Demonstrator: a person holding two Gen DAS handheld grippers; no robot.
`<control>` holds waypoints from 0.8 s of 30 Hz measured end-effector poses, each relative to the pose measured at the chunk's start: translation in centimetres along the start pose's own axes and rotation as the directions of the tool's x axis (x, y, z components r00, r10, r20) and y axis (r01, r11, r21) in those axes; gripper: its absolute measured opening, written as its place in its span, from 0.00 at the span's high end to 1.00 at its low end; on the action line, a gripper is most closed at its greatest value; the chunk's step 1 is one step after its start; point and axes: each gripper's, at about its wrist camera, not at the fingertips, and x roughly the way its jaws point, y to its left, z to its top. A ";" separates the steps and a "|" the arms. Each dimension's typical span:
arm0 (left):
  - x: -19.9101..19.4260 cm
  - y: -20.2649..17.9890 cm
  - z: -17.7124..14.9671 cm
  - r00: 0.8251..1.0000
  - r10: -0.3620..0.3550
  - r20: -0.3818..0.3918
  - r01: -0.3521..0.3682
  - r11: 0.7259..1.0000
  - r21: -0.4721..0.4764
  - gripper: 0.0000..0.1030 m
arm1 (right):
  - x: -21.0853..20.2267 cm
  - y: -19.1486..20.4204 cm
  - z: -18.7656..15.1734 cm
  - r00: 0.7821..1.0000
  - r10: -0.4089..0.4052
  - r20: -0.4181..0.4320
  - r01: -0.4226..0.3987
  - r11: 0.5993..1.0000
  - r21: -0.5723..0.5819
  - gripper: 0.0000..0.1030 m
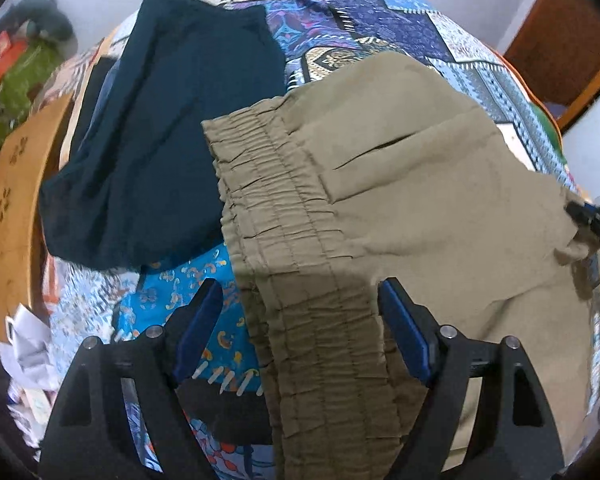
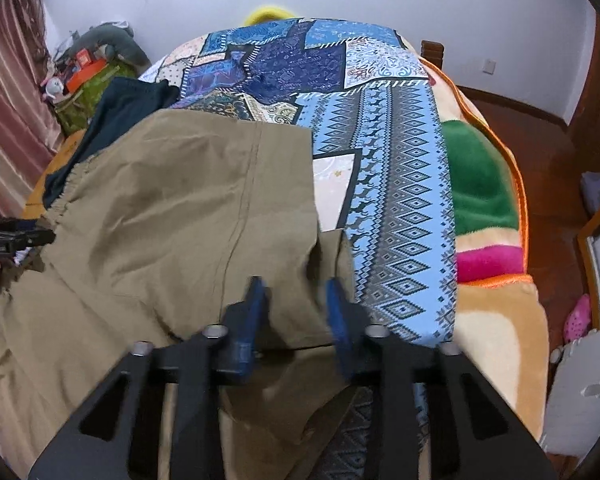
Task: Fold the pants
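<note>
**Bedroom fold: pants on quilt**

Left wrist view: khaki pants [image 1: 420, 208] lie on the quilt [image 1: 364, 12]; the left gripper [image 1: 300, 304] gapes around the waistband (not pinching).

Right wrist view: the right gripper [image 2: 296, 300] stands parted over the pants' edge; both should pinch evenly before lifting.

your left matte black plastic tongs [image 1: 300, 304] and right matte black plastic tongs [image 2: 296, 300] carry blue rubber pads [image 1: 406, 332], silver round screws and triangular cut-outs.

Legible text, labels, brands, nos.: none found in either wrist view. Bedspread [image 2: 400, 200] carried woven patterns only, no lettering. Orange box [image 2: 85, 65] on shelf too blurred to read.
</note>
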 end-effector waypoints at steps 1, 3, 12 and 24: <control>0.0 -0.2 0.0 1.000 0.011 0.004 -0.011 1.000 0.012 0.22 | 0.0 0.0 0.0 1.000 0.016 -0.004 -0.016 1.000 -0.002 0.88; 0.0 -0.5 0.0 0.999 0.035 0.014 -0.036 0.999 0.034 0.22 | -0.2 0.7 -0.2 1.000 -0.017 0.009 0.017 0.999 -0.039 0.89; -0.3 -0.5 -0.4 0.987 0.144 0.077 -0.148 0.988 0.039 0.29 | -1.1 1.3 -0.4 0.991 -0.113 0.071 0.120 0.987 -0.105 0.92; -1.6 0.7 -0.7 0.994 0.073 0.082 -0.072 0.997 -0.025 0.29 | -1.5 2.3 -0.1 0.982 -0.176 0.061 0.182 0.977 -0.113 0.87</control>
